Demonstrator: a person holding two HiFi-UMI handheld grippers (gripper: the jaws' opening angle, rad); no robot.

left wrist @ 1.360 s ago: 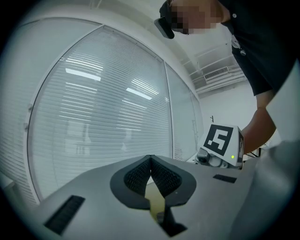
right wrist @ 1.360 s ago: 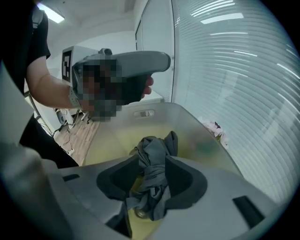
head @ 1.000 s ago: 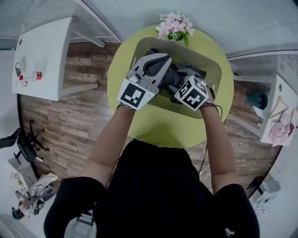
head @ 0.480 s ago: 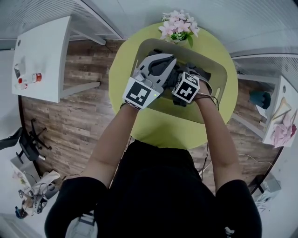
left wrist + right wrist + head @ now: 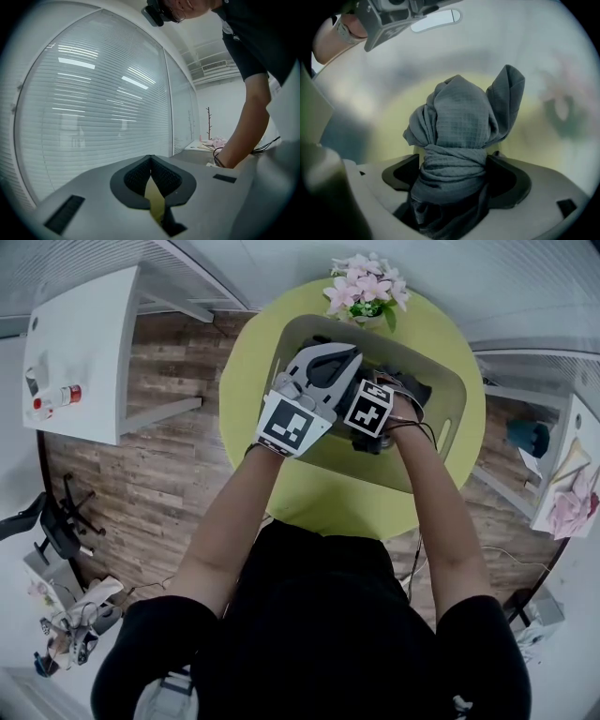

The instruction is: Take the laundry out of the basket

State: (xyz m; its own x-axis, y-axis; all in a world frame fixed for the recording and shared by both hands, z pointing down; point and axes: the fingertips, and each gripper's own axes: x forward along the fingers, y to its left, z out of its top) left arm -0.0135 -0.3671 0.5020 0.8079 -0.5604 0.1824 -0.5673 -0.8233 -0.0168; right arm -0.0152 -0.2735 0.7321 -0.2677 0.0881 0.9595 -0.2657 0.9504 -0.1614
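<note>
Cloth (image 5: 457, 136), grey and waffle-woven, stands bunched in the basket (image 5: 450, 390) between the jaws of the right gripper (image 5: 452, 165), which have just been opening. It looks soft and light, best pinched at its gathered waist. The left gripper (image 5: 151, 161) alongside is pressed together, empty.

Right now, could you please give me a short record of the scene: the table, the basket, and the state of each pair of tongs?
Table: round, green
Flowers: pink, at the table's far edge
Basket: on the table, both grippers over it
Left gripper: tongs shut, nothing held
Right gripper: tongs wide apart, have just been opening
Grey cloth: bunched, standing between the right tongs
</note>
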